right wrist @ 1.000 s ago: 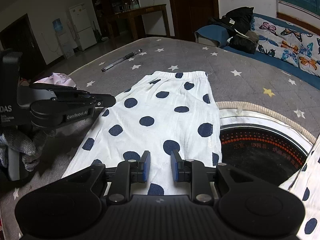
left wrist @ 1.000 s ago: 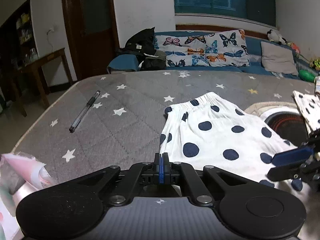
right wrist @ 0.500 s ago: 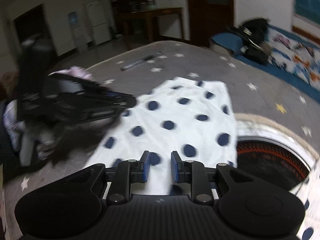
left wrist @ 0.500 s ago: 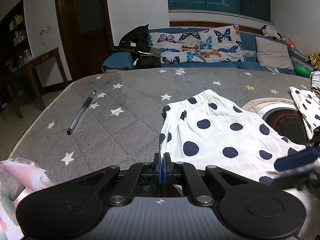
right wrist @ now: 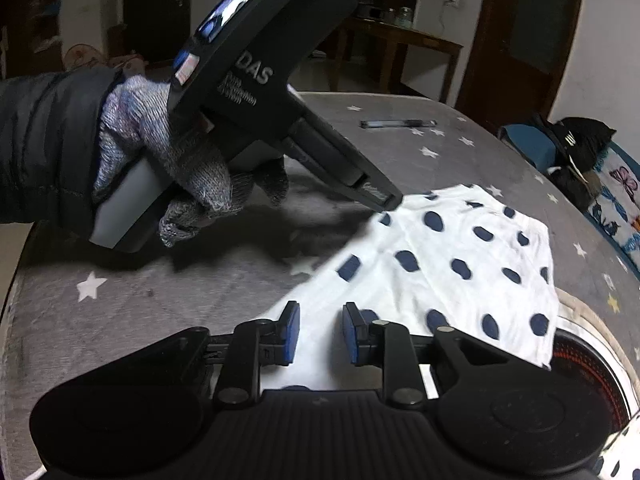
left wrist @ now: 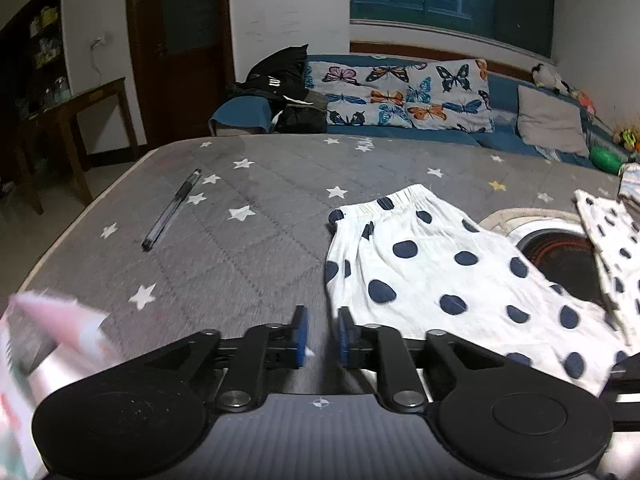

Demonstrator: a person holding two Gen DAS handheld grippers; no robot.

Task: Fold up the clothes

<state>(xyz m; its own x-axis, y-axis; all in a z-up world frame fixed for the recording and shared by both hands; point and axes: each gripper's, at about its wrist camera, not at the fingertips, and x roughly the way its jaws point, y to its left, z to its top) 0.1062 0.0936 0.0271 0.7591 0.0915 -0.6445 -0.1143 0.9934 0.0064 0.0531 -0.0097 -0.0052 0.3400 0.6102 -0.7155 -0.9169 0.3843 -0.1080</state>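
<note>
White shorts with dark blue dots lie flat on the grey star-print bed cover, waistband at the far end. My left gripper sits at the shorts' near left edge. Its jaws are opening, and only a sliver of white cloth shows in the gap, with no pad pressing on it. In the right wrist view a gloved hand holds the left gripper, its tip at the shorts' left edge. My right gripper hovers over the near hem; its jaws are opening and not pressing on the cloth.
A pen lies on the cover to the left. Right of the shorts is a round black-and-white object with a second dotted garment over it. A pink item lies near left. Butterfly pillows and a black bag line the far edge.
The left jaws went from shut to slightly apart. The right gripper swung left and rolled, so the left gripper and gloved hand now fill its view; its jaws widened a little.
</note>
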